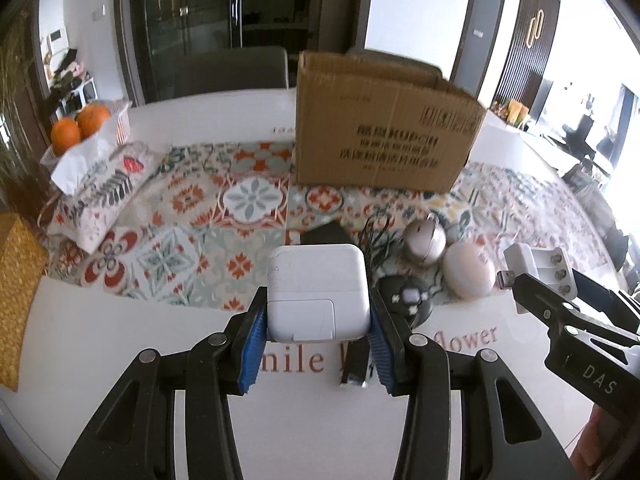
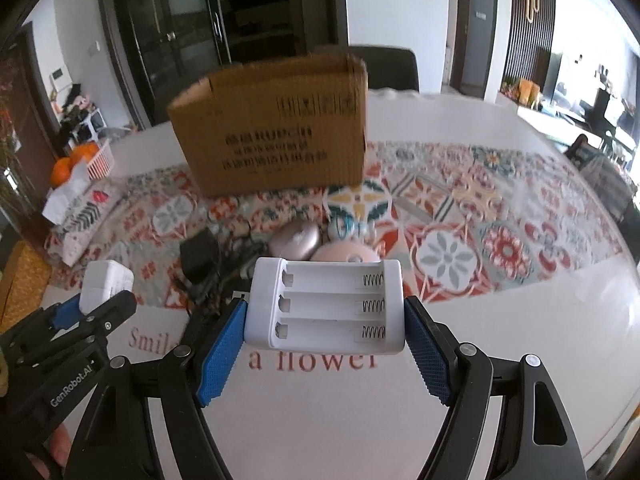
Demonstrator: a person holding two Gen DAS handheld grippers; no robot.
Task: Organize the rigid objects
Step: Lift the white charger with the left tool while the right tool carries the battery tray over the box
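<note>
My left gripper [image 1: 318, 320] is shut on a white square power adapter [image 1: 318, 290], held above the white table. The right gripper [image 2: 325, 326] is shut on a white battery charger [image 2: 326, 306] with three empty slots and springs. Each gripper shows in the other's view: the charger [image 1: 538, 270] at the right, the adapter [image 2: 106, 282] at the left. An open cardboard box [image 1: 384, 128] [image 2: 280, 128] stands on the patterned mat behind. Below the grippers lie a silver round gadget [image 1: 424, 240] [image 2: 296, 238], a pink round gadget [image 1: 468, 272] [image 2: 344, 254], a black adapter with cable [image 2: 200, 258] and a black round item [image 1: 406, 298].
A patterned tissue pouch [image 1: 104, 196] with white tissue lies at the left, a basket of oranges [image 1: 80, 124] behind it. A yellow woven thing [image 1: 16, 288] sits at the table's left edge. A small dark object [image 1: 354, 364] lies on the white table under the left gripper. Chairs stand behind the table.
</note>
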